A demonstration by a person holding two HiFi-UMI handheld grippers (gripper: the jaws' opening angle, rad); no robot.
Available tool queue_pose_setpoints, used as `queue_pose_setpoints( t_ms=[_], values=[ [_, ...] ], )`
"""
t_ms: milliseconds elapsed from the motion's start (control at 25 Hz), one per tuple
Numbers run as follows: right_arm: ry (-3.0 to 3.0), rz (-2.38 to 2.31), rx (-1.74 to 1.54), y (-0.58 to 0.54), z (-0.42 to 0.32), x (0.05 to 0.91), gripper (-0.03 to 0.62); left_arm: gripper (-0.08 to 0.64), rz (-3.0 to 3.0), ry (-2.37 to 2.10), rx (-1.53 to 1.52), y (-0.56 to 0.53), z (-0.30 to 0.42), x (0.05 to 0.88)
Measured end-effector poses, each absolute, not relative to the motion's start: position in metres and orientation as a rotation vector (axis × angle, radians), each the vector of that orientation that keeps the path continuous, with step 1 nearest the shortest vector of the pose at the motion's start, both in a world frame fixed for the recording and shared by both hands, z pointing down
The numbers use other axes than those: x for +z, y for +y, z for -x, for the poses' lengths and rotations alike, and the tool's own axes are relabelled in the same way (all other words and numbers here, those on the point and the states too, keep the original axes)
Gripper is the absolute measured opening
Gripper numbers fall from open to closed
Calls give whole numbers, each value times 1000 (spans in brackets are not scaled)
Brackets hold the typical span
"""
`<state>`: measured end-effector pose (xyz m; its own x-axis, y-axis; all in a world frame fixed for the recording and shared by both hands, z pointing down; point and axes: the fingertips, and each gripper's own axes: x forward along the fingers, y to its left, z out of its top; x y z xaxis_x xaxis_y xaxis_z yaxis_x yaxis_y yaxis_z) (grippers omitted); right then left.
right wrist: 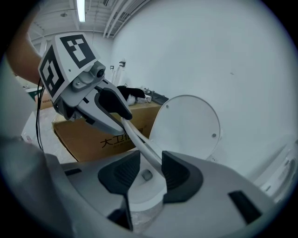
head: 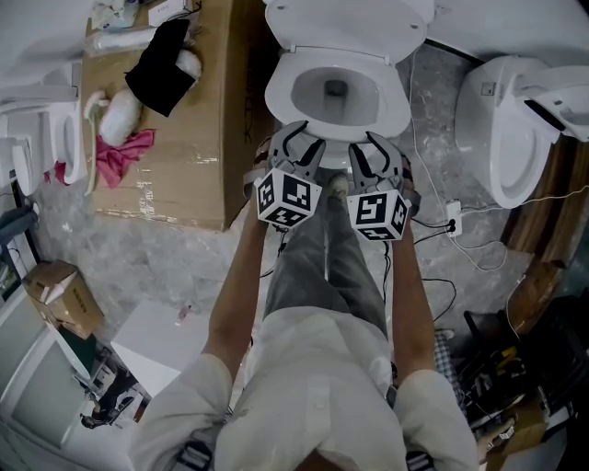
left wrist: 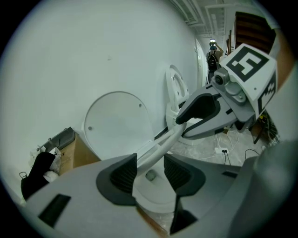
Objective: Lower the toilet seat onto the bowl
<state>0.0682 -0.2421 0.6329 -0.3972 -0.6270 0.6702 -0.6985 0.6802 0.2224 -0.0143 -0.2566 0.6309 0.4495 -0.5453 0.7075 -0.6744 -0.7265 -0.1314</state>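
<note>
The white toilet (head: 336, 92) stands straight ahead, its round lid (head: 350, 23) upright at the back. The white seat ring (head: 394, 101) is tilted, its front rim raised off the bowl. My left gripper (head: 299, 138) and right gripper (head: 375, 147) are side by side at that front rim. In the left gripper view the seat rim (left wrist: 160, 146) runs between the jaws of my left gripper (left wrist: 149, 169), with a gap at one pad. In the right gripper view the seat rim (right wrist: 139, 142) likewise passes through my right gripper (right wrist: 146, 172), loosely. Both stand open around it.
A large cardboard box (head: 184, 156) with black and pink cloths sits left of the toilet. Another white toilet (head: 515, 120) stands at the right. Cables and a power strip (head: 452, 216) lie on the floor at right. The person's legs are just behind the grippers.
</note>
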Motion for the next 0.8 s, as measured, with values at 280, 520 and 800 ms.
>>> queue_pose_setpoints(
  t_ms=[280, 520, 800],
  values=[
    [-2136, -990, 141, -226, -67, 647, 155, 195, -2510, -1057, 1161, -240, 16, 645],
    [-2143, -979, 148, -214, -67, 657, 160, 196, -2509, -1042, 1181, -228, 16, 654],
    [-2149, -959, 159, -197, -65, 675, 169, 201, -2507, -1050, 1186, -211, 18, 671]
  ],
)
